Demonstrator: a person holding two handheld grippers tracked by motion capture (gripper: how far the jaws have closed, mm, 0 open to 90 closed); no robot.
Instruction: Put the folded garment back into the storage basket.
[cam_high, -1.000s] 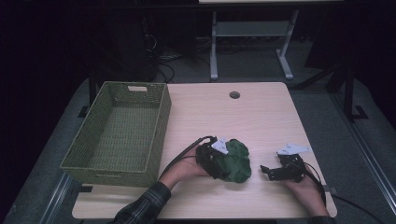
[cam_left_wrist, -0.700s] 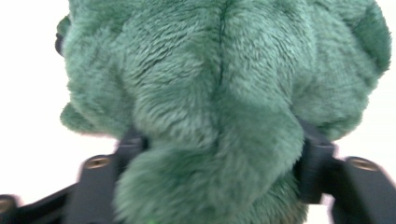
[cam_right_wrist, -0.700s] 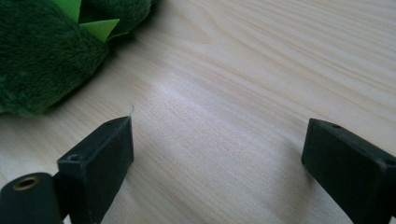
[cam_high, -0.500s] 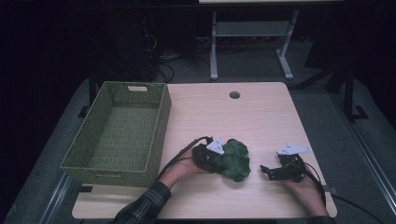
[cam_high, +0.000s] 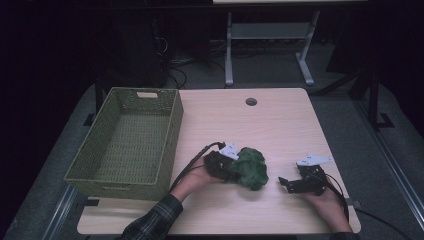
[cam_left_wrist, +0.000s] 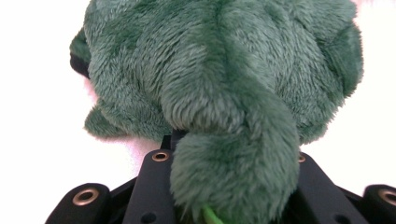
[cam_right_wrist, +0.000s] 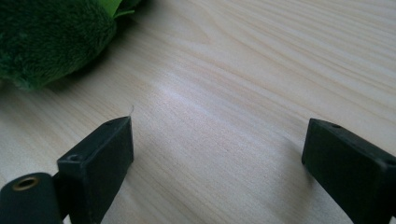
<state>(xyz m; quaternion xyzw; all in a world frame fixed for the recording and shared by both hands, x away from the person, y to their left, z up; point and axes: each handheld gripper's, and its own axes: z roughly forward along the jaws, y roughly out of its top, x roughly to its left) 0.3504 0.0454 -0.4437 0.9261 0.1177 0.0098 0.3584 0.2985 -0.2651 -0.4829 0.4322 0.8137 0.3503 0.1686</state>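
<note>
A green woven basket sits on the left side of the light wooden table. It has nothing in it.

Just to the right of the basket, near the front edge, is the left gripper. It is closed on a fuzzy dark green plush toy. In the left gripper view a soft bit of the toy is squeezed between the black jaws, and the rest of the toy bulges out ahead. The toy rests on the table, on the side of the gripper away from the basket.

Farther right of the basket, past the toy, the right gripper lies low on the table. Its jaws are wide apart with nothing between them. The toy is near it but not touching.

The left gripper is the one between the toy and the basket, so I think it would carry the toy leftward to the basket.
</note>
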